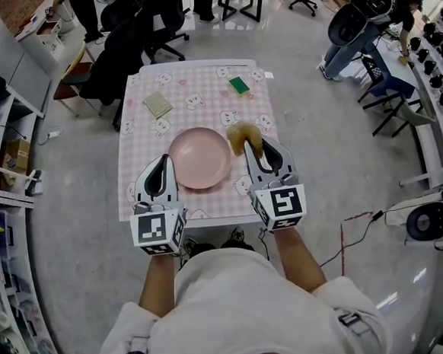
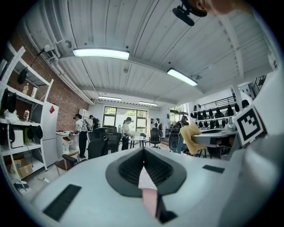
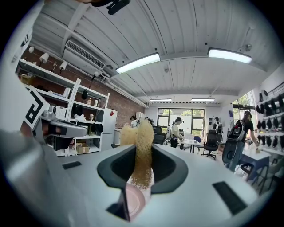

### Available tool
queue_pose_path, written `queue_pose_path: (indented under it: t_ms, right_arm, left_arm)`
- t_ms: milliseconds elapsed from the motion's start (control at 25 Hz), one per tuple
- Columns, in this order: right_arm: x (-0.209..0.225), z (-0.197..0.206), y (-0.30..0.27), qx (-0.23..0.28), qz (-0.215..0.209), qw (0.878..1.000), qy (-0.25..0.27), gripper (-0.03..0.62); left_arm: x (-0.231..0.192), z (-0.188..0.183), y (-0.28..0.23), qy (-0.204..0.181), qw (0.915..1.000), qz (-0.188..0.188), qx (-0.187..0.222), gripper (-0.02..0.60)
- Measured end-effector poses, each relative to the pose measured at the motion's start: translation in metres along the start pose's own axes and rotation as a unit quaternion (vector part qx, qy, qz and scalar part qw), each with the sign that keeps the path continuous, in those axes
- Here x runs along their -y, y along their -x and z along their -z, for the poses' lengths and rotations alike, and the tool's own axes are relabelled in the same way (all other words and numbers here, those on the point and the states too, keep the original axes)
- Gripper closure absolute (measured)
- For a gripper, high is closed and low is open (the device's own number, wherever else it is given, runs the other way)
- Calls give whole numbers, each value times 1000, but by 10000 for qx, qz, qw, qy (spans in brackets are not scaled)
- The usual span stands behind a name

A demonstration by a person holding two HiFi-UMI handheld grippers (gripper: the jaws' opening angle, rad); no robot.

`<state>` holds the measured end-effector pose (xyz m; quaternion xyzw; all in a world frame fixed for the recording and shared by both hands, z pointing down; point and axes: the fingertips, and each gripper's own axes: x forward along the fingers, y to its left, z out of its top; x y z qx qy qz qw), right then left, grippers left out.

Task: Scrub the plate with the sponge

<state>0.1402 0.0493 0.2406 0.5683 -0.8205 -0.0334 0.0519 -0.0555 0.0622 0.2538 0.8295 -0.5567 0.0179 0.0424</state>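
Pinched tight between right gripper's (image 1: pixel 255 154) jaws: tan shaggy sponge (image 1: pixel 245 135), just beside round pink plate's (image 1: pixel 199 159) right rim. By left rim, left gripper (image 1: pixel 163 166), jaws pressed together, empty. Beyond, bare pink checked tablecloth (image 1: pixel 200 98).

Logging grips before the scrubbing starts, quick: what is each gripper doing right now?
Left gripper: shut, nothing between the jaws.
Right gripper: shut on the tan sponge.
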Motion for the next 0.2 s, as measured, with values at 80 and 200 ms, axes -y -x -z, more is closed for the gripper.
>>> queue_pose_path:
  t_ms: [80, 200]
  right_arm:
    - [1, 0, 0, 23, 17, 10000, 12, 513]
    - [3, -1, 0, 66, 39, 10000, 29, 513]
  left_arm:
    - [-2, 1, 0, -15, 10000, -7, -2, 571]
    - [-4, 3, -1, -30, 10000, -22, -2, 571]
